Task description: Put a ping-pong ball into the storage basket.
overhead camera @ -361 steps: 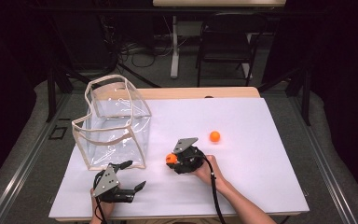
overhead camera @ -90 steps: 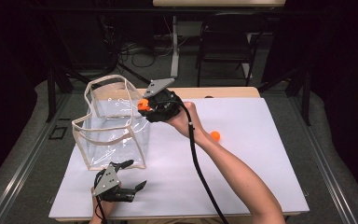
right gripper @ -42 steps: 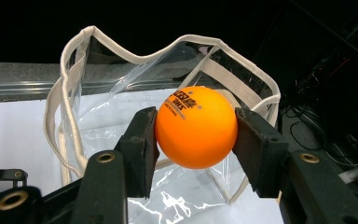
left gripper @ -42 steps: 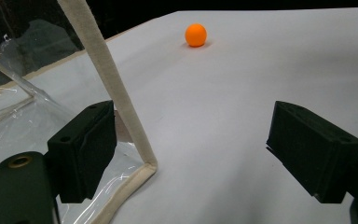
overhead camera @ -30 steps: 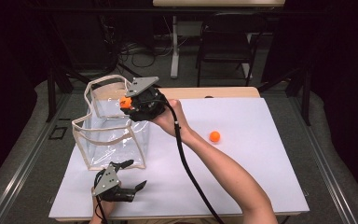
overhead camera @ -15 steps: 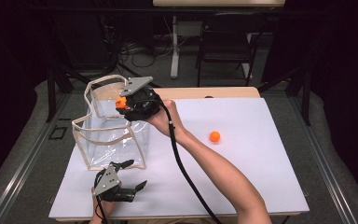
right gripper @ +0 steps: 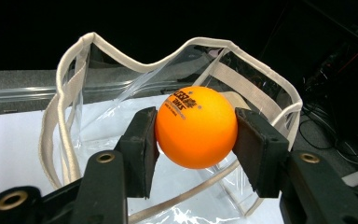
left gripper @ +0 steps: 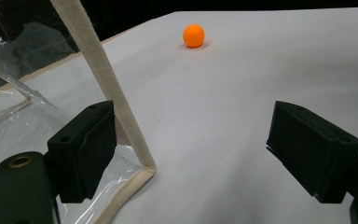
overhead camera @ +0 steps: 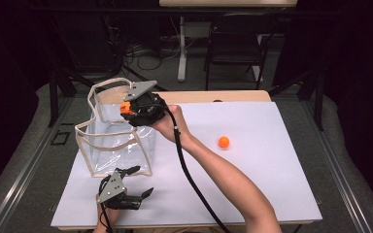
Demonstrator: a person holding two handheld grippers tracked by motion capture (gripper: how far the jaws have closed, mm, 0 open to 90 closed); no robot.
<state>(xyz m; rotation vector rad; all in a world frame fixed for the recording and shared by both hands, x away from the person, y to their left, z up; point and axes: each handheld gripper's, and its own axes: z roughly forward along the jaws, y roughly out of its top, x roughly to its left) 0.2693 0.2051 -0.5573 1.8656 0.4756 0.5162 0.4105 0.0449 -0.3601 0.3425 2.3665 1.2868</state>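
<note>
Orange ball (right gripper: 196, 126), printed side up, round with no long axis, is clamped between the right gripper's (overhead camera: 132, 109) jaws above the clear bag (overhead camera: 111, 145), apparently over its far-right rim. Left gripper (overhead camera: 137, 183) rests near, jaws apart.

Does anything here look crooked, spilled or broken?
Nothing is spilled or broken. The clear bag looks a bit slumped, its cloth-trimmed rim wavy rather than square, as soft plastic does. One orange ball sits gripped in the right gripper above the bag; a second ball lies alone on the table.
</note>
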